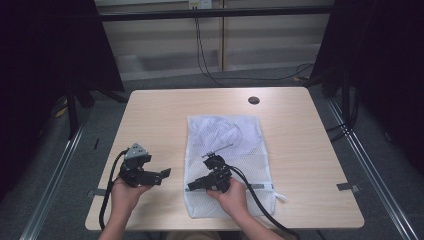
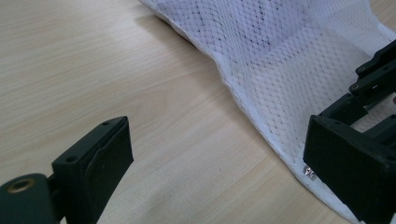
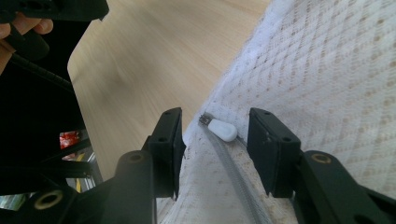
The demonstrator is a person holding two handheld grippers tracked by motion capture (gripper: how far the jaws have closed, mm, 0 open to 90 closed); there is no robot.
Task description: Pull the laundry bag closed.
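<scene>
A white mesh laundry bag [image 1: 225, 145] lies flat in the middle of the table, with something white [image 1: 220, 131] bunched inside its far end. My right gripper [image 1: 197, 176] rests on the bag's near left part. In the right gripper view it [image 3: 215, 120] stands open, its jaws on either side of the white zipper pull [image 3: 222, 129] at the end of the grey zipper [image 3: 233, 172], not pressing on it. My left gripper [image 1: 161, 175] hovers over bare wood left of the bag, open and empty [image 2: 219, 158], beside the bag's edge [image 2: 243, 98].
The light wooden table [image 1: 150, 115] has a small black round disc [image 1: 253, 100] near its far edge. Cables trail from both grippers toward the near edge. Dark curtains and metal rails flank the table.
</scene>
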